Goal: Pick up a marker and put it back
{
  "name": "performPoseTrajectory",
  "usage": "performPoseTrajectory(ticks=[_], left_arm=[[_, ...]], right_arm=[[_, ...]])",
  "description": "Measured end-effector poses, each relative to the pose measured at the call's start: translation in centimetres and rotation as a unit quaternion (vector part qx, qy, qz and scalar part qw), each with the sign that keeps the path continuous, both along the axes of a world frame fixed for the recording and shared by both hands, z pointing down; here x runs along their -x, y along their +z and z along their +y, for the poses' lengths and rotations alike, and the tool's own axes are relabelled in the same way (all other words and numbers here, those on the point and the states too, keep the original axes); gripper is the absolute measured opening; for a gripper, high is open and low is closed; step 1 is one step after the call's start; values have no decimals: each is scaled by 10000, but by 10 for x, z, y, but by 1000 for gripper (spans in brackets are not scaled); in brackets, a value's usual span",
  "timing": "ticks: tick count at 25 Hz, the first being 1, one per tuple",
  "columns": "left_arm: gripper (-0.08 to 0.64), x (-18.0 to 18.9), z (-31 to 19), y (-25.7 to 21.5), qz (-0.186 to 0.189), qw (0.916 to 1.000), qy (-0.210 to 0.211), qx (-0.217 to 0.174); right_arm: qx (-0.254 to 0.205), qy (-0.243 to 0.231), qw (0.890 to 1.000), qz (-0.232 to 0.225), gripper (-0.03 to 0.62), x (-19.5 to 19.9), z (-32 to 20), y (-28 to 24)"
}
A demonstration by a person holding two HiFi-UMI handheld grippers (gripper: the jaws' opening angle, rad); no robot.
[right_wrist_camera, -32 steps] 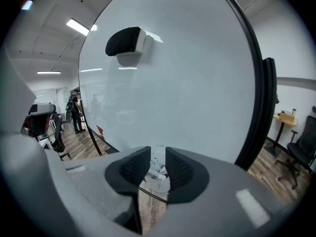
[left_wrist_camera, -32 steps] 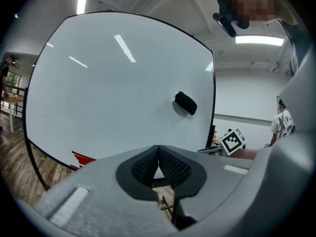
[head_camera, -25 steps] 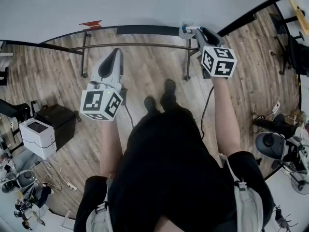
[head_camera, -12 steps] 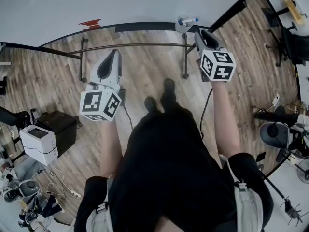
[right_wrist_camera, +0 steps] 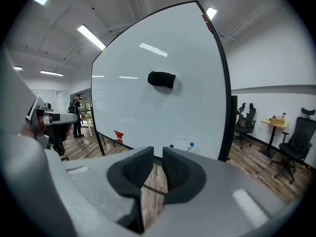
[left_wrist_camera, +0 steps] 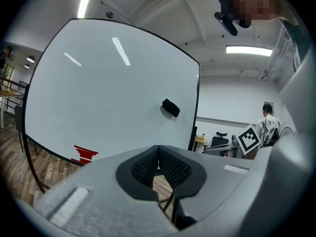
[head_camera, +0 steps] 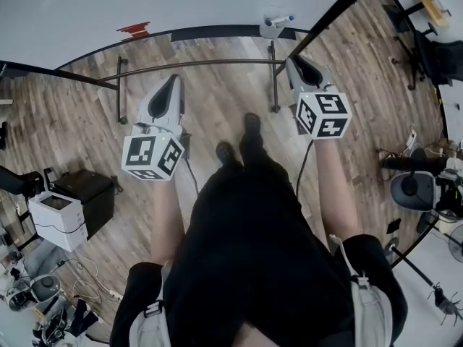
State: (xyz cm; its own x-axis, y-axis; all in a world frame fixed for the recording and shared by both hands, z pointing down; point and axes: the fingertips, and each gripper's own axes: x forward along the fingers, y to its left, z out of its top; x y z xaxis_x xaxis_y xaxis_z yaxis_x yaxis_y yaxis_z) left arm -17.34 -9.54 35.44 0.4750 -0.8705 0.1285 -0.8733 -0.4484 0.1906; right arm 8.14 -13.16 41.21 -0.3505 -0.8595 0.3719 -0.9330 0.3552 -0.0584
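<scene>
A marker with a blue cap (head_camera: 279,21) lies in a small holder on the lower edge of the whiteboard (head_camera: 145,2); the right gripper view shows the marker (right_wrist_camera: 186,146) too, beyond the jaws. My right gripper (head_camera: 295,62) hangs below and right of the marker, apart from it. Its jaws are closing, a narrow gap remains, and nothing is between them (right_wrist_camera: 158,155). My left gripper (head_camera: 171,79) hovers over the floor in front of the board, shut and empty, its pads touching (left_wrist_camera: 158,150). A black eraser (right_wrist_camera: 161,79) sticks to the board.
The whiteboard's metal stand rail (head_camera: 195,66) runs across at floor level between the grippers. A red mark (head_camera: 134,29) is on the board's lower left. A black and white box (head_camera: 56,215) stands at the left, office chairs (head_camera: 412,190) at the right. A person (left_wrist_camera: 269,123) stands far off.
My right gripper has drawn back from the holder at the board's edge, and the marker now lies there in plain view. Its jaws have narrowed. The left gripper has barely moved.
</scene>
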Motion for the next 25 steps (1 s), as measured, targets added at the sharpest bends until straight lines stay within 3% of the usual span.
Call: performPoseTrajectory(ticks=[10,25], left_arm=[[11,3,14,5,21,9999,167,31],[11,0,20,7,-17,9994,331,73]], right_arm=[[-208,-168,9991,-341,11,35,47,-22],[-388,-623,9971,-177,3,64,69,-34]])
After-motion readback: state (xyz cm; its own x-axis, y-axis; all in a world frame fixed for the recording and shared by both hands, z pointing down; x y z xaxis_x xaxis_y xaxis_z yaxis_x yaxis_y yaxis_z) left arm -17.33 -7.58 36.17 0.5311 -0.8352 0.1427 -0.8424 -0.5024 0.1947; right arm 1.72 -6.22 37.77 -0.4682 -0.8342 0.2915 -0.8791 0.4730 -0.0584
